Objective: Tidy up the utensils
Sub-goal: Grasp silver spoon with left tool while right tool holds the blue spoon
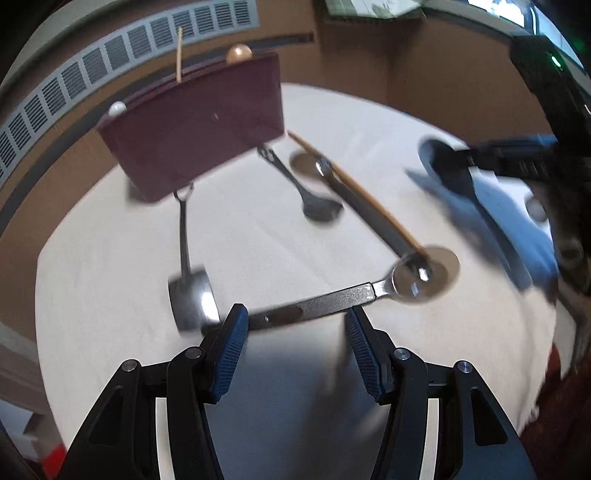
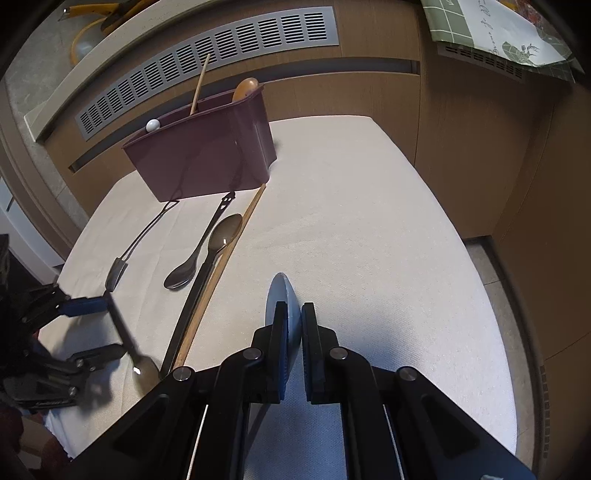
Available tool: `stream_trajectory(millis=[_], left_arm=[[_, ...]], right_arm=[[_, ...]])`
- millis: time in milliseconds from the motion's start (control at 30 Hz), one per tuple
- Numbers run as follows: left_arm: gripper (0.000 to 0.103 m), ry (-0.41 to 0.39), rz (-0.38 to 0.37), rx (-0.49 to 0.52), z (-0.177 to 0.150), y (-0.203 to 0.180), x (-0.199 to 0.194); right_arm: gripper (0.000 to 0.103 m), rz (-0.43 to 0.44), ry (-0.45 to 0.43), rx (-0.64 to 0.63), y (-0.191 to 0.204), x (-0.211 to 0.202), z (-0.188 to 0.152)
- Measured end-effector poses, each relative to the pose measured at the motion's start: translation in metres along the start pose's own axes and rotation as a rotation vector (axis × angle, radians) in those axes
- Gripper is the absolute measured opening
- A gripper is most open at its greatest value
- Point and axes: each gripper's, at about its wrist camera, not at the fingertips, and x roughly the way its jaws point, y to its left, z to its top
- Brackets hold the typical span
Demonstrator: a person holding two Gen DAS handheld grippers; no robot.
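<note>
A maroon utensil holder (image 1: 192,129) (image 2: 207,151) stands at the far side of the white cloth, with a chopstick, a wooden spoon and a white-tipped utensil in it. My left gripper (image 1: 293,325) (image 2: 99,325) is open, its jaws either side of the handle of a steel spoon (image 1: 332,299) (image 2: 129,343) lying on the cloth. My right gripper (image 2: 293,314) is shut on a pale blue spoon (image 2: 282,299) (image 1: 461,173), held above the cloth. Other spoons (image 1: 314,199) (image 2: 192,258), a ladle-like utensil (image 1: 188,288) (image 2: 122,262) and a chopstick (image 1: 354,188) (image 2: 221,269) lie loose.
The table with the white cloth (image 2: 369,240) stands against a wooden wall with a vent grille (image 2: 207,62). A green patterned cloth (image 2: 498,33) lies at the upper right. The table's edge drops to the floor on the right (image 2: 517,277).
</note>
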Motion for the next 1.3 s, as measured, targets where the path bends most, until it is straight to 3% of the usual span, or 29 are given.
stream_trajectory(millis=[300,500,700,833,967,1100,1200,1300], left_arm=[[0.059,-0.019,-0.012,-0.094,0.039,0.024,0.036],[0.060,-0.003,-0.056,-0.167,0.037,0.038,0.034],[0.058,0.033,-0.191,-0.224,0.025,0.031,0.017],[0.057,0.037,-0.167,-0.182,0.041,0.024,0.026],[0.057,0.020,-0.210,-0.141,0.073,0.014,0.039],[0.057,0.042,-0.139,-0.073,0.095,0.000,0.056],[0.054,0.051,-0.144,-0.105,0.102,0.002,0.062],[0.044,0.055,-0.135,-0.137,0.106,0.007,0.063]], right_arm=[[0.006,-0.013,0.015,-0.005,0.001,0.004,0.003],[0.006,-0.014,0.021,-0.001,0.000,0.005,0.003],[0.006,-0.016,0.017,-0.004,0.000,0.007,0.004],[0.006,-0.011,0.029,0.014,-0.003,0.011,0.002],[0.006,-0.008,0.031,0.022,-0.004,0.011,-0.001],[0.007,-0.008,0.038,0.030,-0.007,0.012,-0.004],[0.007,-0.002,0.037,0.029,-0.008,0.012,-0.005],[0.007,0.004,0.035,0.030,-0.008,0.013,-0.005]])
